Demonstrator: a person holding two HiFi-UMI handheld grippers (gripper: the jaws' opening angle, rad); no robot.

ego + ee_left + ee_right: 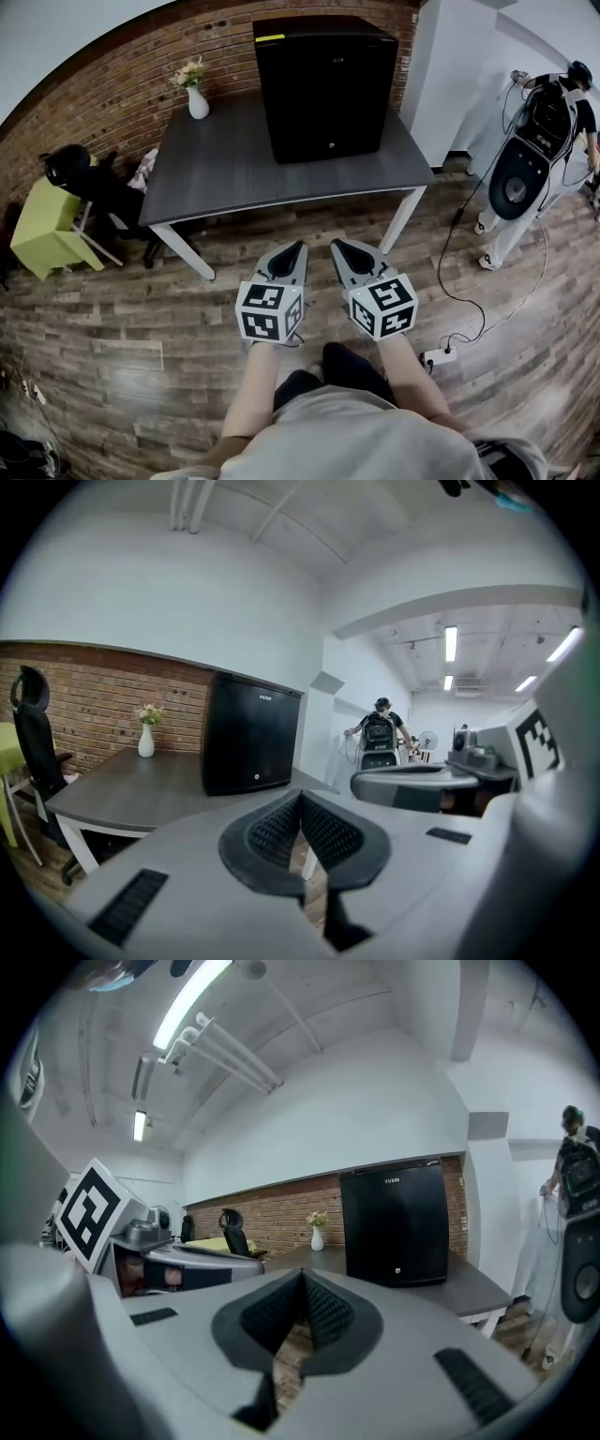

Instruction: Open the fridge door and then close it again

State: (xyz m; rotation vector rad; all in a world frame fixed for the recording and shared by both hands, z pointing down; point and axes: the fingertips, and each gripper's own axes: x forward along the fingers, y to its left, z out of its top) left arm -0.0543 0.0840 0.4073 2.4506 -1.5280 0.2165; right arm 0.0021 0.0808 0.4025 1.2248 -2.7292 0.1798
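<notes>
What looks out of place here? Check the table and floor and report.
Nothing is spilled or damaged: the fridge stands square on the table, door shut, and the vase is upright. Only a loose cable trails across the floor to a power strip.

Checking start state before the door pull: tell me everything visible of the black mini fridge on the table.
The black box-shaped mini fridge stands upright on the dark grey table, back right, by the brick wall. Door shut; no handle shows. Smooth front, small pale lettering up top, round mark low centre, yellow strip on the top left edge. Nothing but the table is seen touching it.
</notes>
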